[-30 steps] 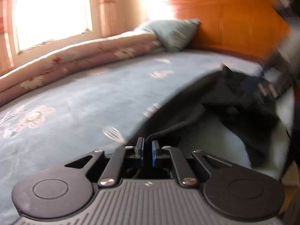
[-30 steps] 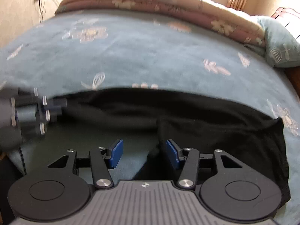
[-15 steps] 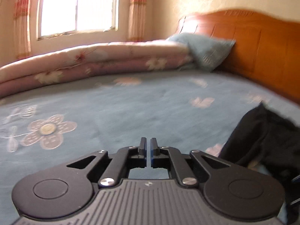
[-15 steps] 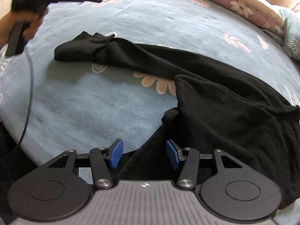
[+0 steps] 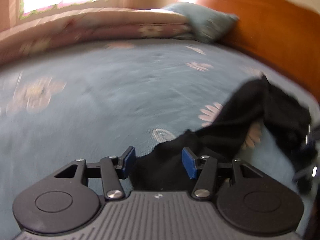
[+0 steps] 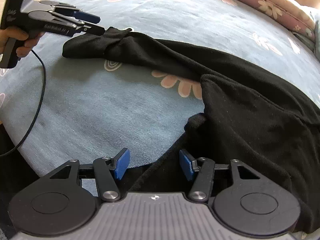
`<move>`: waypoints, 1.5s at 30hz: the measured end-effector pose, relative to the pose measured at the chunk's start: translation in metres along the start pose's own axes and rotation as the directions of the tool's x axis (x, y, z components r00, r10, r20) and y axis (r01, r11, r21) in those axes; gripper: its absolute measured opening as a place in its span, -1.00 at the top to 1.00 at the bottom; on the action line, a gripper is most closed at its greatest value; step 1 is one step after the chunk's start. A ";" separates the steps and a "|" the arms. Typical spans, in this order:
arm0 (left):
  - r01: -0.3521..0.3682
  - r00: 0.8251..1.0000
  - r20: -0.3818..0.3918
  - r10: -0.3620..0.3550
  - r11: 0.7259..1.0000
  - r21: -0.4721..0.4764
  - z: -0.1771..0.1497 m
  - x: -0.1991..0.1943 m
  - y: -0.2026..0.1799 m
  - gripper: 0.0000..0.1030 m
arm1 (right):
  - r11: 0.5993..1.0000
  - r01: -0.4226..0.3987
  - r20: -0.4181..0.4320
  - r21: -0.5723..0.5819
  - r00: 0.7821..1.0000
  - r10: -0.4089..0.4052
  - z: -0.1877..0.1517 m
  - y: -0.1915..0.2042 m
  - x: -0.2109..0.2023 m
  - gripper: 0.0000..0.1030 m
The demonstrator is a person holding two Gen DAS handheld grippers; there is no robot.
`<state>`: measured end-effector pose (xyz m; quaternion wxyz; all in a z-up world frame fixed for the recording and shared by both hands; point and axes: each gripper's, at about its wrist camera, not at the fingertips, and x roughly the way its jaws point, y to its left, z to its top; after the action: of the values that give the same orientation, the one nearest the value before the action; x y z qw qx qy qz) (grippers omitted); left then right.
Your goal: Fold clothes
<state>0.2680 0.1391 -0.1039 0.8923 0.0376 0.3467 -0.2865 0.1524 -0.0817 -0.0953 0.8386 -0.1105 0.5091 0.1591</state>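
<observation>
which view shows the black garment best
The right wrist view: the black garment is sharp there, stretched across the blue bedsheet from the left gripper at its far end to the open right gripper. The left wrist view is motion-blurred and shows only a narrow strip of it.

Bedspread (image 6: 112,104) lies bare beside black garment (image 6: 250,110); quilt (image 5: 96,26) borders beyond.

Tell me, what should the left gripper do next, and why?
Probably close on the end of the black garment. The left gripper is open with that end lying between its fingers on the blue bedspread, not yet pinched.
</observation>
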 end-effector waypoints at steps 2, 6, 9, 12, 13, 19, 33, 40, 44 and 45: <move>-0.002 1.000 -0.016 0.001 0.996 -0.095 -0.003 0.003 0.013 -0.08 | 1.000 -0.008 0.011 0.000 1.000 0.008 0.001 0.000 0.000 -0.17; -0.028 0.997 -0.071 0.016 0.984 -0.173 -0.002 0.009 0.016 -0.10 | 1.000 -0.013 0.024 -0.003 1.000 0.013 0.000 -0.001 0.001 -0.17; -0.022 0.997 -0.082 0.006 0.981 -0.192 -0.002 0.006 0.009 0.37 | 1.000 -0.012 0.032 -0.016 0.999 0.013 -0.002 -0.001 0.002 -0.20; -0.008 0.998 -0.059 -0.002 0.985 -0.172 0.000 0.001 -0.002 0.90 | 1.000 -0.017 0.039 -0.022 0.999 0.018 -0.003 -0.002 0.001 -0.20; -0.013 0.999 -0.040 0.007 0.989 -0.148 0.001 -0.002 -0.007 0.93 | 1.000 -0.022 0.042 -0.016 0.999 0.023 -0.003 -0.003 0.001 -0.20; -0.162 0.973 0.127 0.195 0.958 -0.235 0.017 -0.035 0.014 0.93 | 0.999 -0.047 0.055 0.013 0.997 0.046 -0.003 -0.009 -0.002 -0.20; -0.062 0.963 0.229 0.140 0.946 -0.319 0.068 -0.007 -0.050 -0.34 | 0.935 0.030 0.212 -0.354 0.976 0.049 0.087 -0.020 -0.031 0.10; -0.103 0.968 0.166 0.188 0.901 -0.421 0.048 -0.004 -0.031 -0.49 | 0.862 -0.008 0.092 -0.507 0.994 0.064 0.120 -0.023 0.026 0.27; -0.148 0.970 0.118 0.212 0.903 -0.403 0.042 -0.002 -0.023 -0.50 | 0.840 -0.004 0.036 -0.543 0.999 0.028 0.120 -0.021 0.052 0.49; -0.143 0.971 0.118 0.208 0.900 -0.411 0.039 0.000 -0.020 -0.51 | 0.828 -0.004 0.023 -0.560 1.000 0.020 0.121 -0.018 0.055 0.92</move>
<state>0.2805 0.1125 -0.0714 0.9280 -0.1371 0.3210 -0.1302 0.2819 -0.0476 -0.0884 0.7754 -0.3460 0.4293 0.3078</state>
